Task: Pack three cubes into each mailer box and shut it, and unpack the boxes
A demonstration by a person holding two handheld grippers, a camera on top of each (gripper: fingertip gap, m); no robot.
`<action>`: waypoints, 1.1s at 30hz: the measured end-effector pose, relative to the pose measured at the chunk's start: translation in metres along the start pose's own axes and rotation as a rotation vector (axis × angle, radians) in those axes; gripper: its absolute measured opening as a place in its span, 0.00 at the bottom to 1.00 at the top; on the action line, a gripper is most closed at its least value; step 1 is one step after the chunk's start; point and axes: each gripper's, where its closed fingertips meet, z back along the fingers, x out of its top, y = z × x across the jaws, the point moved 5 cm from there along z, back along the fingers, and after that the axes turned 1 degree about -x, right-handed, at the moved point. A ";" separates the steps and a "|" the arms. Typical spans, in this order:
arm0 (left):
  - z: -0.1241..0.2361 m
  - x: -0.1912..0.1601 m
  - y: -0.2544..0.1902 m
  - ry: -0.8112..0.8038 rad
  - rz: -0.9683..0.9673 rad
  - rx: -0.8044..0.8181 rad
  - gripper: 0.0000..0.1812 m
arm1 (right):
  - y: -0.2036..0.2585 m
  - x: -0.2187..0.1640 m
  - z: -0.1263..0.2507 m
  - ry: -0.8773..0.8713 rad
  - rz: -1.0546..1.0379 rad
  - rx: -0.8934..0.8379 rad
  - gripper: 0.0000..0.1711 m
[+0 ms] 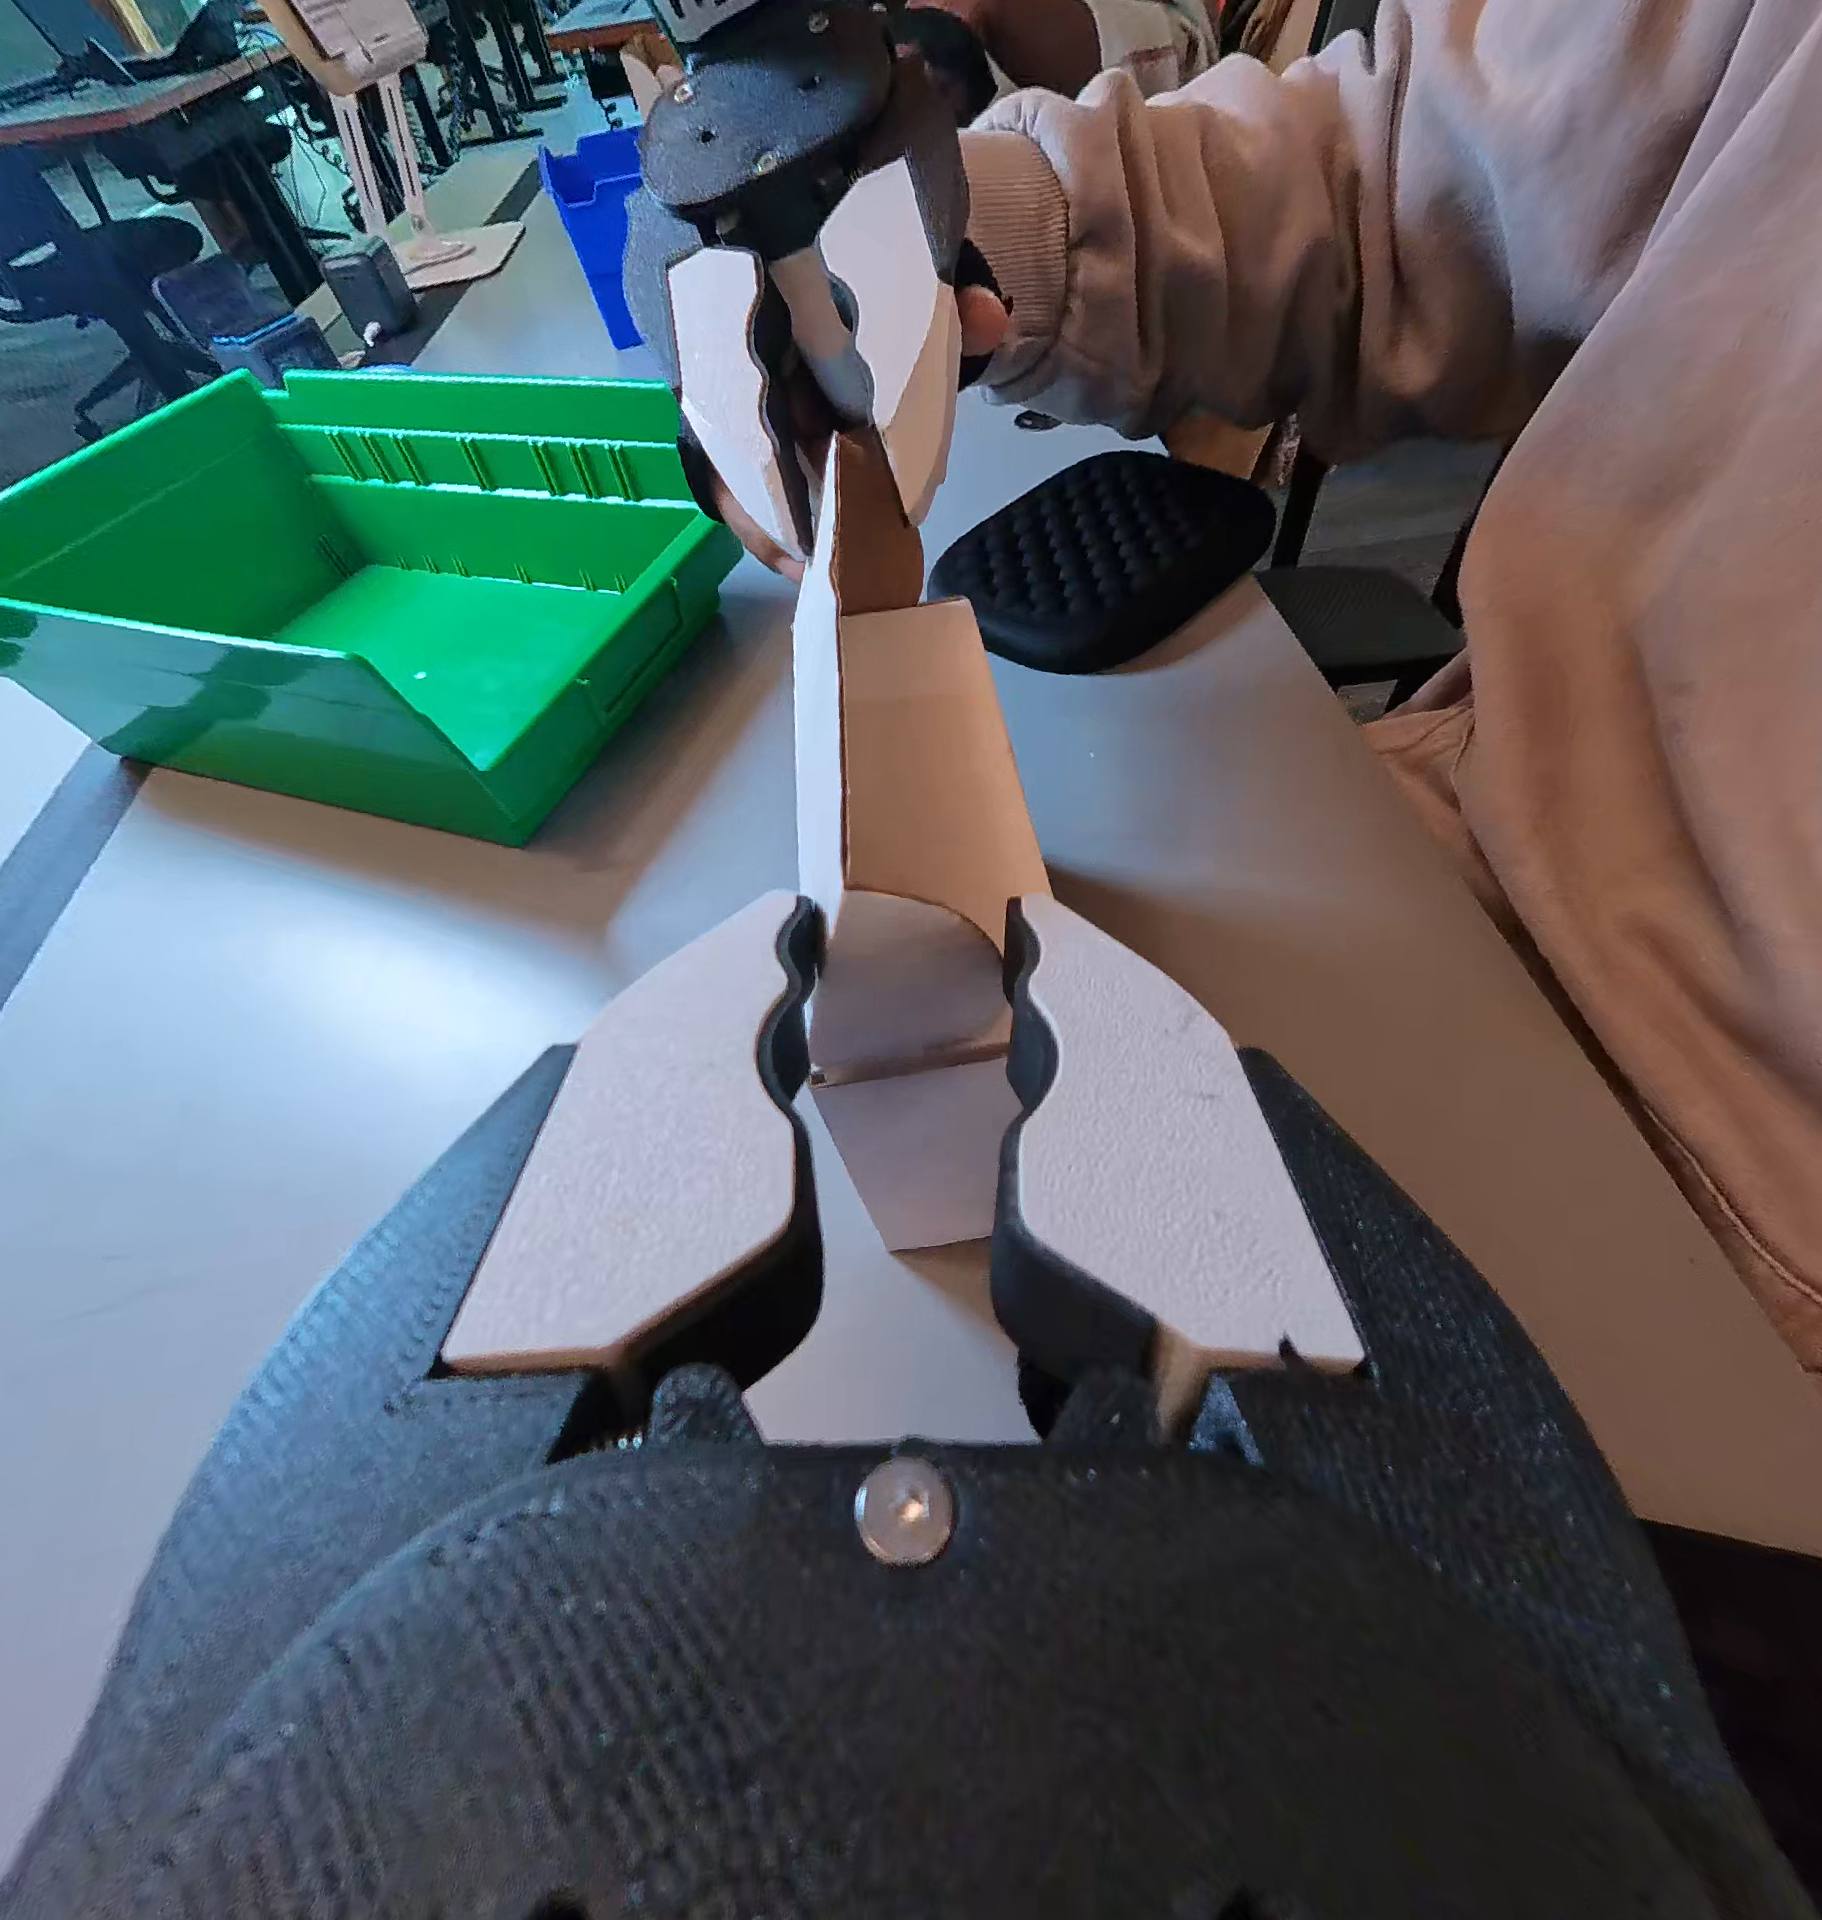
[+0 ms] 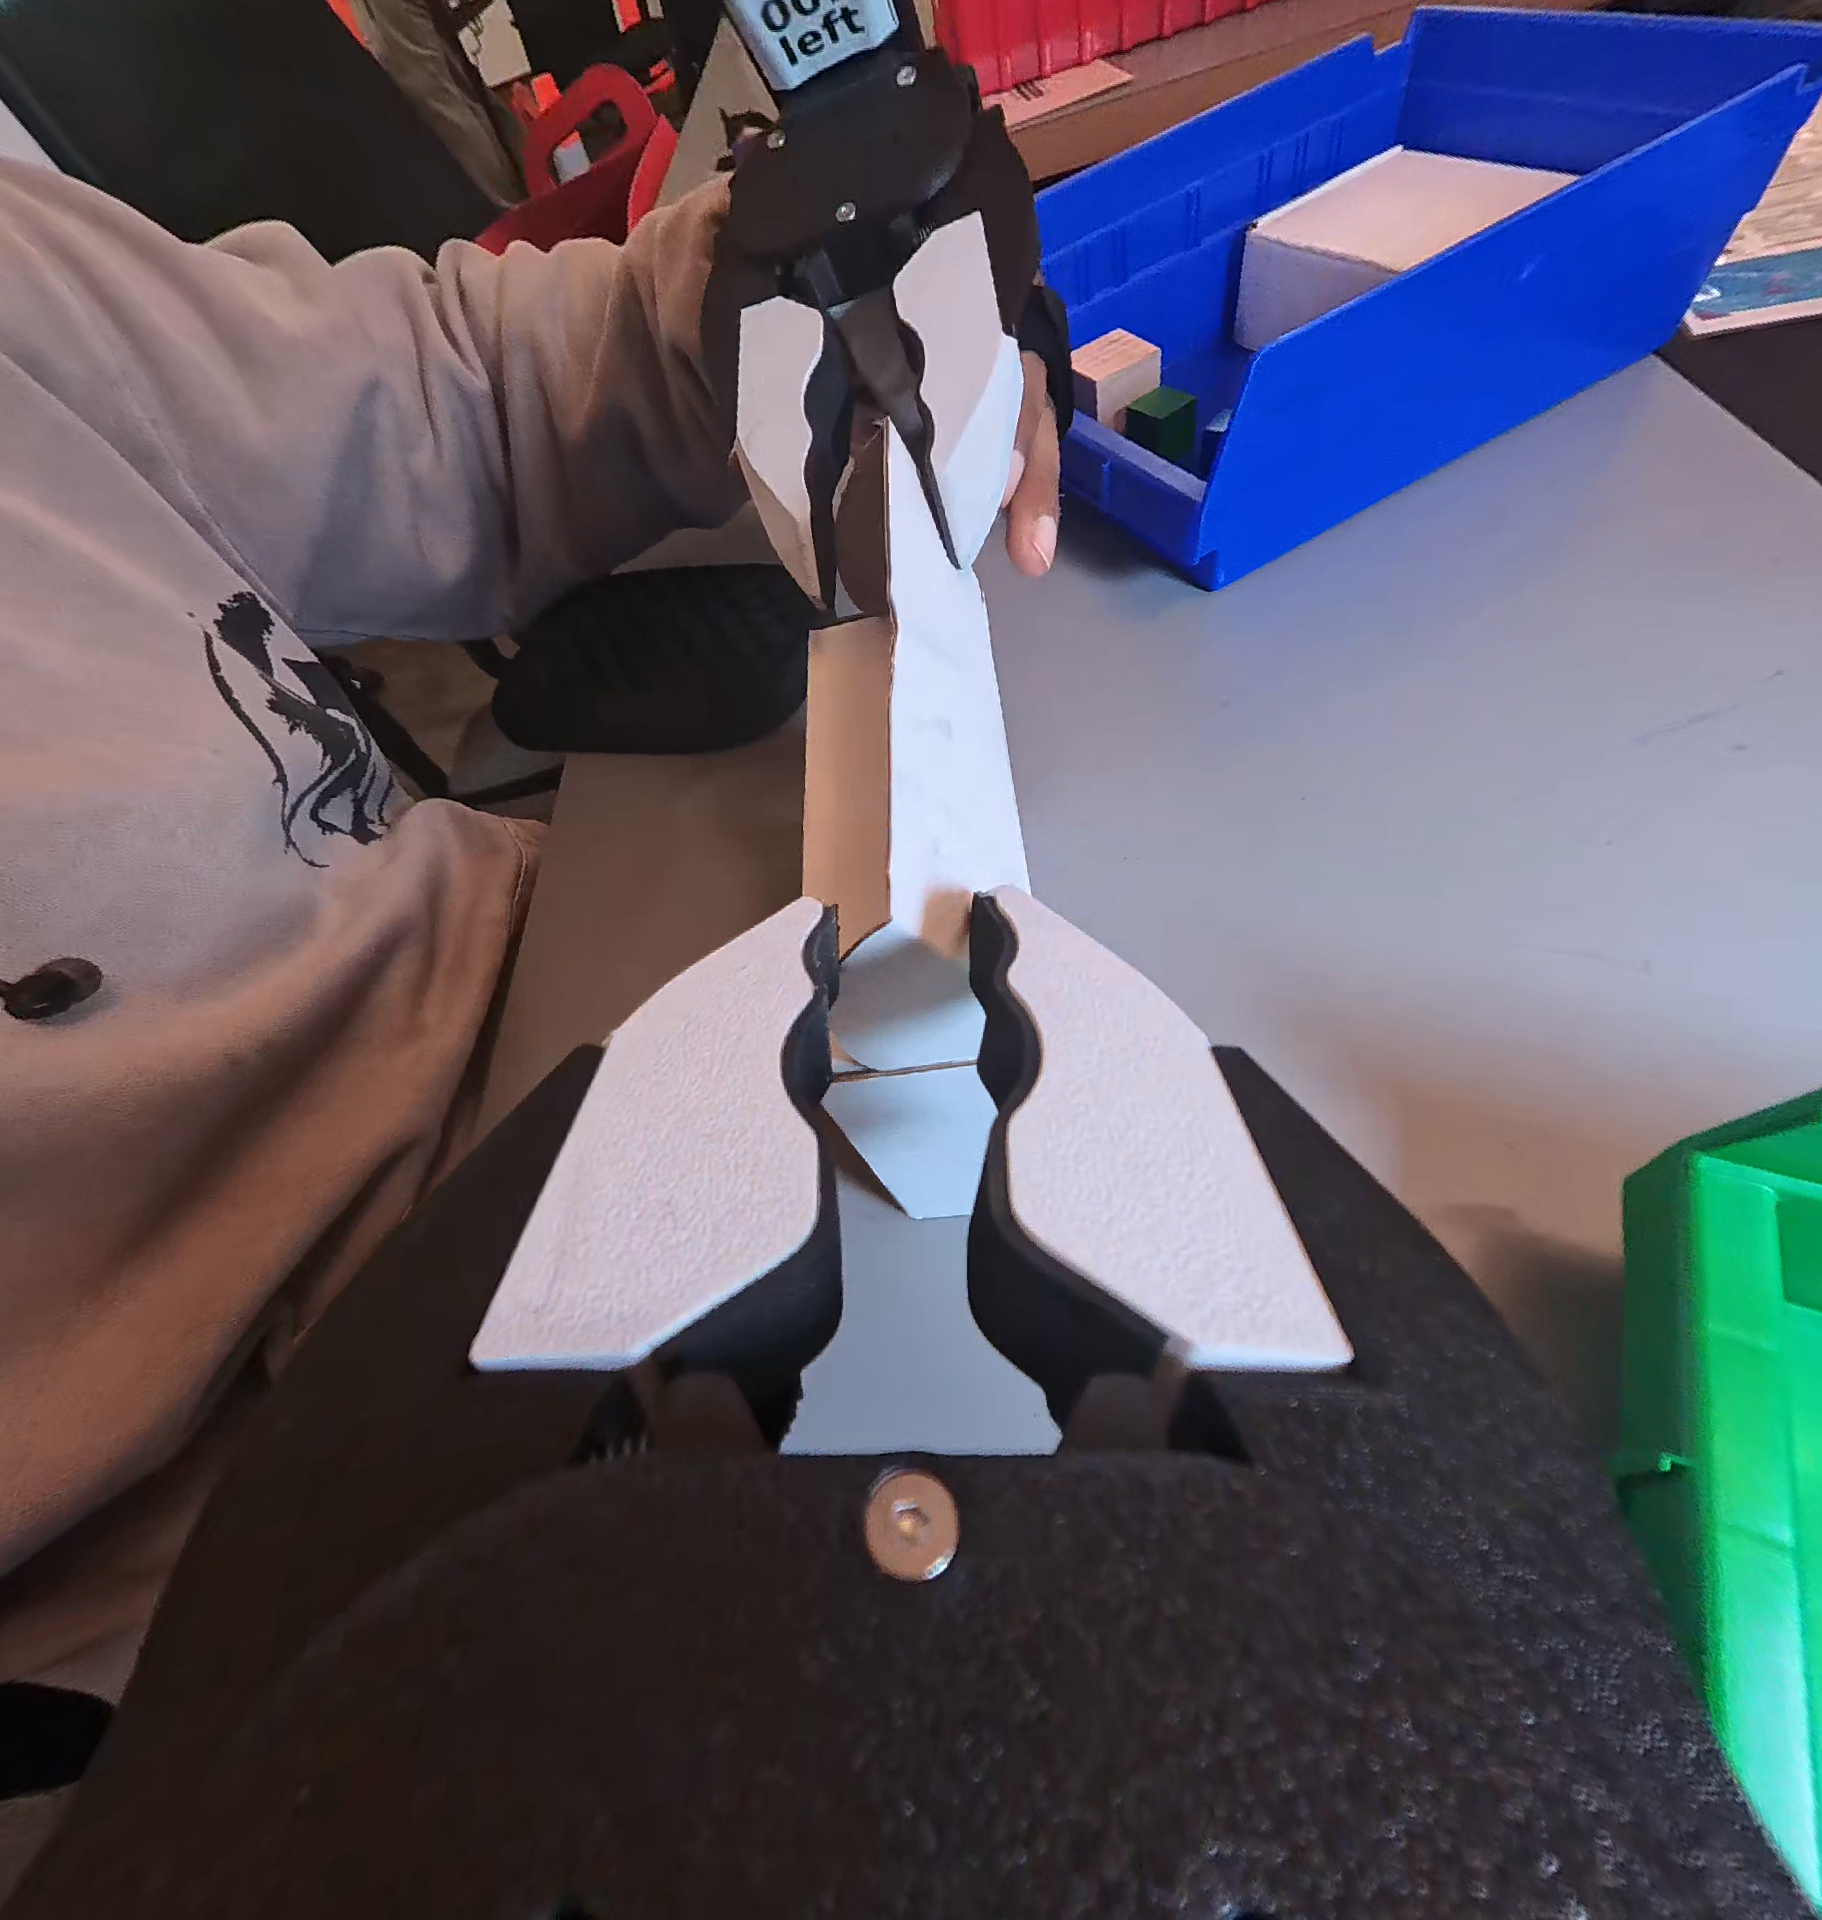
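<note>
White-padded, your left gripper (image 1: 912, 997) stood partly open astride one end of the mailer box (image 1: 917, 769), with cardboard between the fingers; whether they pinched it I couldn't tell. Your right gripper (image 2: 902, 992) matched it at the opposite end, jaws likewise apart around a white flap, grip equally unclear. Between them the box was unfolded, its white wall upright and brown inside showing, on the grey table (image 2: 1406, 790). At 10 o'clock in the left wrist view: a green bin (image 1: 367, 623). At 1 o'clock in the right wrist view: a blue bin (image 2: 1406, 343) holding cubes (image 2: 1146, 400) and a white box (image 2: 1385, 229).
</note>
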 end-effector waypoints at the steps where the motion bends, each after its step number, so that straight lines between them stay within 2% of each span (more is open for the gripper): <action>1: 0.000 0.001 0.000 0.015 -0.010 0.008 0.19 | 0.000 0.000 0.000 0.004 0.001 0.000 0.14; 14: 0.003 -0.002 -0.005 0.021 -0.036 -0.043 0.20 | 0.003 0.001 -0.003 0.023 0.041 0.004 0.14; 18: 0.001 -0.002 -0.008 0.051 -0.082 -0.010 0.20 | 0.004 0.000 -0.003 0.039 0.074 -0.012 0.14; 23: -0.003 -0.005 -0.017 0.097 -0.147 0.059 0.21 | 0.013 -0.011 -0.008 0.094 0.242 -0.083 0.18; 25: -0.004 -0.005 -0.023 0.125 -0.161 0.062 0.29 | 0.016 -0.013 -0.009 0.103 0.294 -0.125 0.21; 27: -0.001 0.001 -0.026 0.116 -0.185 0.111 0.32 | 0.021 -0.011 -0.006 0.116 0.339 -0.158 0.24; 30: 0.005 0.020 -0.031 0.049 -0.241 0.194 0.30 | 0.031 -0.006 -0.004 0.141 0.427 -0.218 0.25; 33: 0.000 0.011 -0.041 0.192 -0.336 0.233 0.24 | 0.042 -0.008 -0.010 0.172 0.524 -0.283 0.25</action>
